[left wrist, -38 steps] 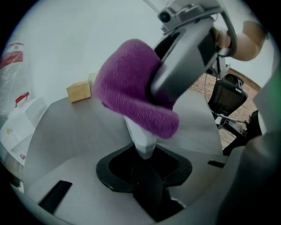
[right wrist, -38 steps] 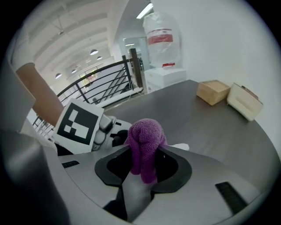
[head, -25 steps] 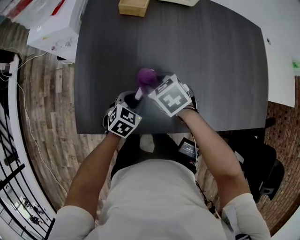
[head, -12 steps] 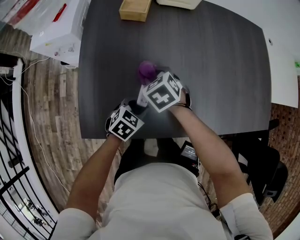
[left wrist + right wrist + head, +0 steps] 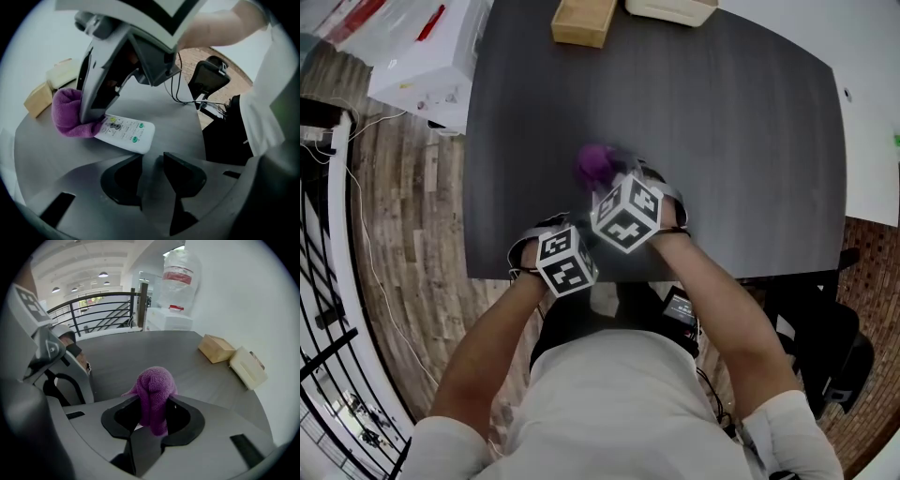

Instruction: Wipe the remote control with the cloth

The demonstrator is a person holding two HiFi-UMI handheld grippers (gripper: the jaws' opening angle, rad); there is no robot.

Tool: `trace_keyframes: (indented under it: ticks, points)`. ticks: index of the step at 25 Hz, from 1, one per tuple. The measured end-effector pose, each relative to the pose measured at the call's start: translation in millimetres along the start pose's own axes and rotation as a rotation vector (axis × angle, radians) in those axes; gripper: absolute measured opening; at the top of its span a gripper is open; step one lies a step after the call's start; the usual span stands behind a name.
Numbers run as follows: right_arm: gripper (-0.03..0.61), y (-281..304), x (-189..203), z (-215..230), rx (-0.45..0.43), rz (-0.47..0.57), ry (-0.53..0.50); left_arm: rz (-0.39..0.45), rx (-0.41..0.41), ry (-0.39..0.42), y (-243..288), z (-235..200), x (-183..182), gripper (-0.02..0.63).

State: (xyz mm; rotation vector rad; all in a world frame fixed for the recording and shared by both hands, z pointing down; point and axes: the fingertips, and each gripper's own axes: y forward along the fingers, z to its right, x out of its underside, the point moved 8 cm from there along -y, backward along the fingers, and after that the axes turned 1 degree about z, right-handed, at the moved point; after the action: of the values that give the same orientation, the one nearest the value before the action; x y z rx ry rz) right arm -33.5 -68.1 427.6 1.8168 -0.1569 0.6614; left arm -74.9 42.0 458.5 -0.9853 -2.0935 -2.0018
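Two sets of tongs hang close together over the near edge of the dark table (image 5: pixel 722 141), both pointing steeply down. The right tongs (image 5: pixel 151 414) are pinching the purple cloth (image 5: pixel 154 390): the fabric is bunched into a rounded wad that stands up between the two black jaws and fills the gap from side to side. In the left gripper view that wad is pressed down onto the far end of the remote control (image 5: pixel 126 132), covering its top while the buttons on the near half show.

The remote control is white, lies flat on the table with its button face up, and sits slightly askew just beyond the tips of the left tongs (image 5: pixel 151 159). The left tongs' jaws have just been opening and now stand spread with a narrow gap; only bare table shows between them and they grip nothing. Whether the left-hand jaw tip touches the remote's near corner I cannot tell.

From the head view the two marker cubes sit side by side, the right one a little farther up the table, with the cloth peeking out beyond it. At the table's far edge stand a small wooden box (image 5: pixel 581 21) and, beside it, a cream-coloured case (image 5: pixel 670 9), both well apart from the remote. A white carton (image 5: pixel 427 61) lies off the table's left side over the plank floor.
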Motion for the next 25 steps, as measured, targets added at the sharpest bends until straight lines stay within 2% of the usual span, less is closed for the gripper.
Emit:
trace_keyframes:
  ticks: [4, 8, 14, 21, 23, 25]
  points:
    - [0.132, -1.1, 3.3, -3.7, -0.004, 0.021, -0.035, 0.033, 0.01, -0.085, -7.2, 7.5, 18.3, 0.143]
    - [0.132, -9.2, 5.2, 0.3, 0.017, 0.051, 0.007, 0.078, -0.021, -0.161, -5.4, 0.5, 20.1, 0.143]
    - [0.132, -34.6, 15.1, 10.8, 0.038, 0.082, 0.145, 0.163, -0.03, -0.277, -9.8, -17.0, 16.6, 0.143]
    - [0.132, -59.9, 51.4, -0.7, 0.051, 0.057, 0.28, 0.222, -0.046, -0.346, -24.2, -27.2, 23.6, 0.143]
    - [0.132, -67.9, 58.1, -6.4, 0.053, 0.06, 0.311, 0.267, -0.049, -0.391, -30.3, -25.8, 23.4, 0.143]
    - [0.132, -76.0, 62.0, -10.2, 0.059, 0.072, 0.353, 0.348, -0.048, -0.457, -39.3, -24.3, 24.0, 0.141]
